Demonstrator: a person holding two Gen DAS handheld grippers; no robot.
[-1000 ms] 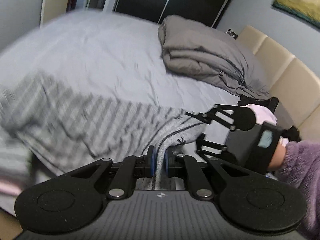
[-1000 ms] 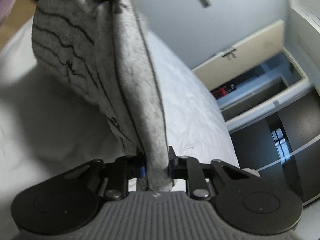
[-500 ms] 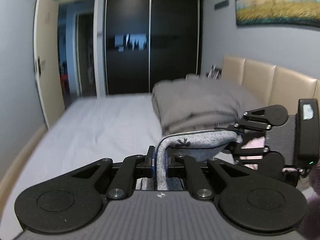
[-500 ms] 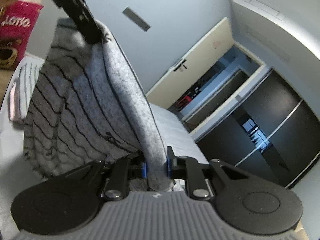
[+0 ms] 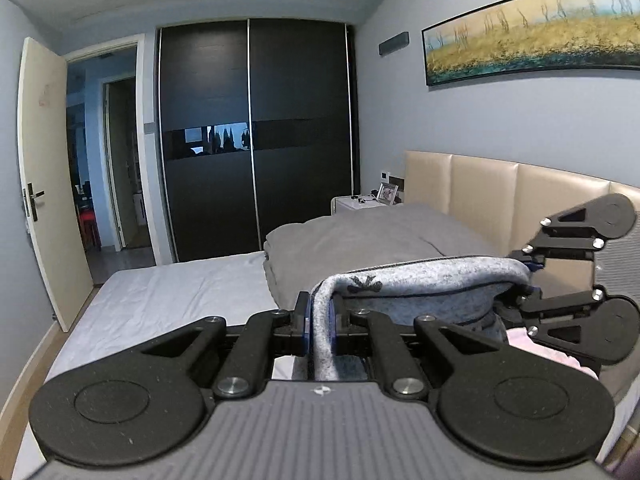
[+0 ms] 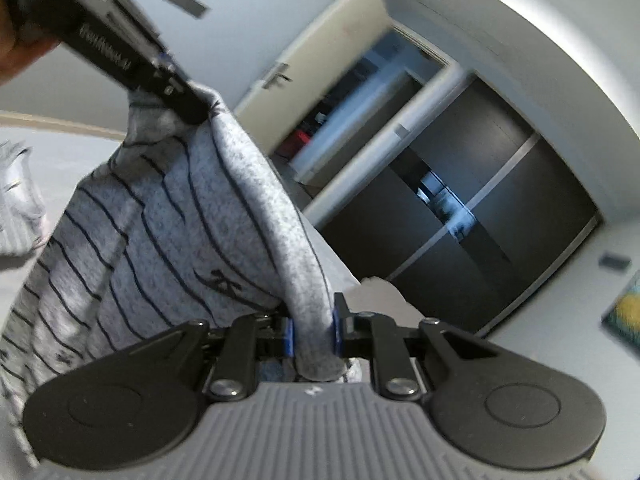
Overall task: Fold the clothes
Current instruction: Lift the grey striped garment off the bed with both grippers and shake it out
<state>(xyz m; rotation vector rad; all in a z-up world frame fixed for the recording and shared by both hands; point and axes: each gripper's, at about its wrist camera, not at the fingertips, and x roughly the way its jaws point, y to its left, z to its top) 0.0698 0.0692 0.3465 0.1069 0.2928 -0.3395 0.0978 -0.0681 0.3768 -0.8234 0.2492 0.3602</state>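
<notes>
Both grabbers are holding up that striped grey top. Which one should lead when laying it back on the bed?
Probably the left gripper. Both it and the right gripper are shut on the striped top, but only the left's camera shows open bed sheet ahead, beside the folded grey duvet.

The right claw (image 6: 313, 334) pinches the edge of a grey striped garment (image 6: 160, 232), while the left claw (image 6: 188, 110) grips its far corner, above the bed (image 6: 60, 148).

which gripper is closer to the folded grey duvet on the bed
Right, likely. In the left wrist view the right gripper hangs beside the grey duvet near the headboard; the left gripper sits further back. Both clamp the striped garment.
</notes>
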